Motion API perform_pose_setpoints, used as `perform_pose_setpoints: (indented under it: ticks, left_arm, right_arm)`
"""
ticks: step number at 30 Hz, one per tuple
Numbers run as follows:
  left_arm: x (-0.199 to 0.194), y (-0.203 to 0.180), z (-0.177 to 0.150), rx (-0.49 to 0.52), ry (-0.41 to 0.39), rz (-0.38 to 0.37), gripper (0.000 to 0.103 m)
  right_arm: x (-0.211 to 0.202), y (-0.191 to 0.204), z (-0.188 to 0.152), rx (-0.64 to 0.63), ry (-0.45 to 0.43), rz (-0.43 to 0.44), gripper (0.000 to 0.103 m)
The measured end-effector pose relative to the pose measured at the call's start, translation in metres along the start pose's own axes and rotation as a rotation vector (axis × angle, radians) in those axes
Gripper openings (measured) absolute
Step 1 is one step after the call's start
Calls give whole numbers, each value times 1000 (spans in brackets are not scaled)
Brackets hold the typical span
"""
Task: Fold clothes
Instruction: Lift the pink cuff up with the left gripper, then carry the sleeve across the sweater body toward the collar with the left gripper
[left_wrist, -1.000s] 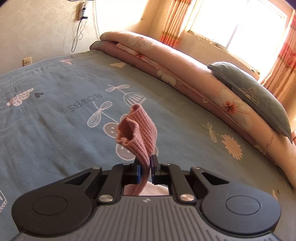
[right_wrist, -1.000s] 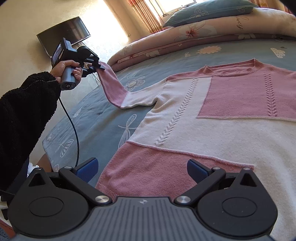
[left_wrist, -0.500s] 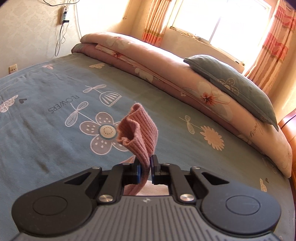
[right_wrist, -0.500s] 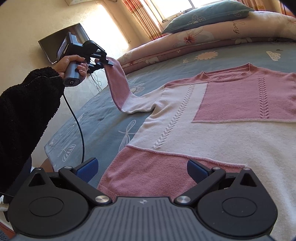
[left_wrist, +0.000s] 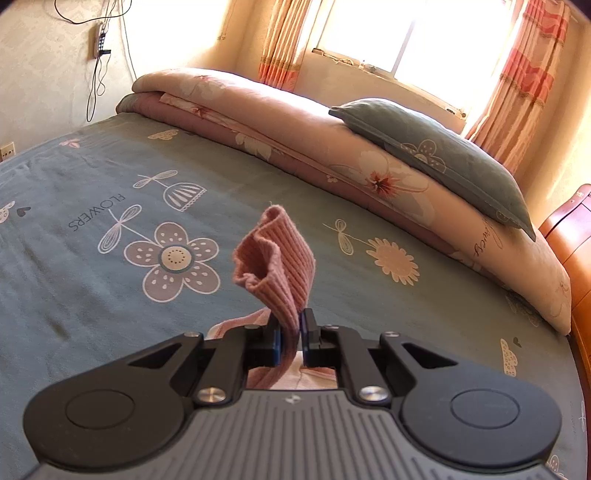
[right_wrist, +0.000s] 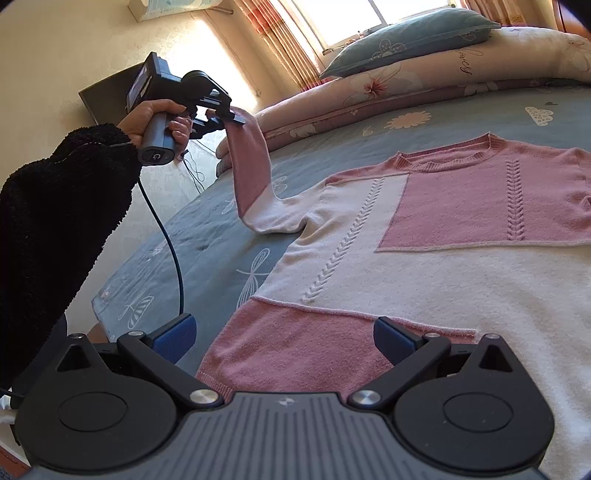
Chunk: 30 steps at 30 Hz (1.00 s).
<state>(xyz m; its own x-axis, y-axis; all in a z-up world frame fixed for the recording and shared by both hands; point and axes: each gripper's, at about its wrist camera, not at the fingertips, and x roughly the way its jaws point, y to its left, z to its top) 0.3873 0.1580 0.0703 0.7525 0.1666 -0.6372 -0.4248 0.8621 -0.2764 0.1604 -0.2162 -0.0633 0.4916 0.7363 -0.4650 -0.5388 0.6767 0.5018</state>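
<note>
Pinching the ribbed pink cuff (left_wrist: 275, 258) in my left tongs (left_wrist: 290, 334), clamped tight, sleeve (right_wrist: 249, 173) lifted off the bed (left_wrist: 92, 280). Right tongs (right_wrist: 282, 338) wide open, nothing between them, hovering over the pink hem of the sweater (right_wrist: 424, 266). Sweater body lies flat, front up, on the blue bedsheet.

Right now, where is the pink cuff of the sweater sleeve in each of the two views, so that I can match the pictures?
Left wrist view: the pink cuff stands up at centre, just above the left gripper, pinched between its fingers.
Right wrist view: the cuff is at upper left, clamped in the same gripper, with the sleeve hanging down to the sweater.
Shared landmark: the blue-green pillow by the window.
</note>
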Motion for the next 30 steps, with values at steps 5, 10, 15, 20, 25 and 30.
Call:
perform_pose_setpoints:
  ticks: [5, 10, 15, 20, 25, 30]
  left_arm:
    - [-2, -24, -4, 32, 2, -13, 8]
    - [-6, -49, -7, 57, -5, -42, 8]
    - [-12, -78, -10, 93, -14, -86, 8]
    - [-10, -98, -18, 141, -14, -95, 8]
    - [5, -102, -41, 252, 25, -58, 8]
    - [33, -92, -74, 340, 115, -35, 9]
  right_arm:
    - [-4, -2, 0, 7, -8, 5, 103]
    - [-7, -4, 0, 2, -7, -12, 103]
    - [-1, -16, -2, -5, 18, -113, 103]
    - [1, -22, -4, 2, 38, -140, 103]
    - [2, -21, -4, 0, 35, -137, 103]
    - [6, -21, -4, -3, 47, -146, 103]
